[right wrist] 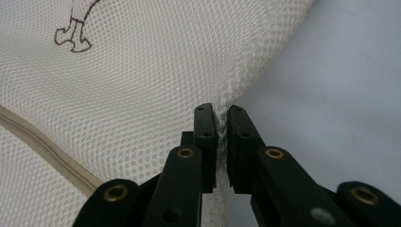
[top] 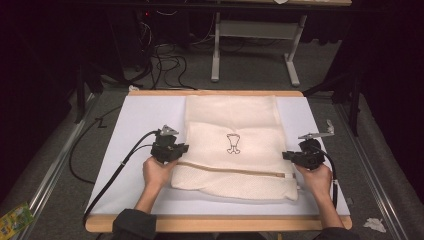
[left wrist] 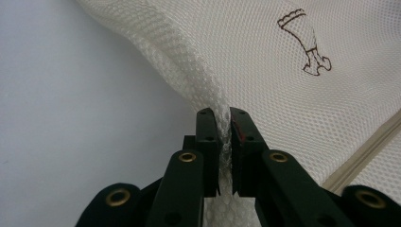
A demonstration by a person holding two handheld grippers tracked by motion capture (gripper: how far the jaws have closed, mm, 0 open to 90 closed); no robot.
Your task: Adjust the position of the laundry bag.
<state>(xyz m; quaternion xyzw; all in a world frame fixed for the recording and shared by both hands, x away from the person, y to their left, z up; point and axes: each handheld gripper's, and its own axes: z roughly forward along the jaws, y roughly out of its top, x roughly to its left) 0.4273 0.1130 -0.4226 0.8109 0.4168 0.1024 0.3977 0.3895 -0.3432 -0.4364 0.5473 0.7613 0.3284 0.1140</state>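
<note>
A cream mesh bag (top: 232,145) with a small brown drawn figure (top: 233,144) and a beige zipper (top: 235,170) lies folded on the white table mat (top: 140,120). My left gripper (top: 170,148) is shut on the bag's left edge; in the left gripper view the mesh (left wrist: 265,71) is pinched between the jaws at the gripper (left wrist: 224,124). My right gripper (top: 303,156) is shut on the bag's right edge; in the right gripper view its gripper (right wrist: 222,120) clamps the mesh (right wrist: 156,71) where it bunches at the rim.
The mat sits on a wooden table (top: 215,223) whose edge runs along the front. A black cable (top: 112,180) trails from the left gripper over the table's left side. Cables and a white stand (top: 255,50) are on the floor behind. Scraps (top: 15,220) lie on the floor.
</note>
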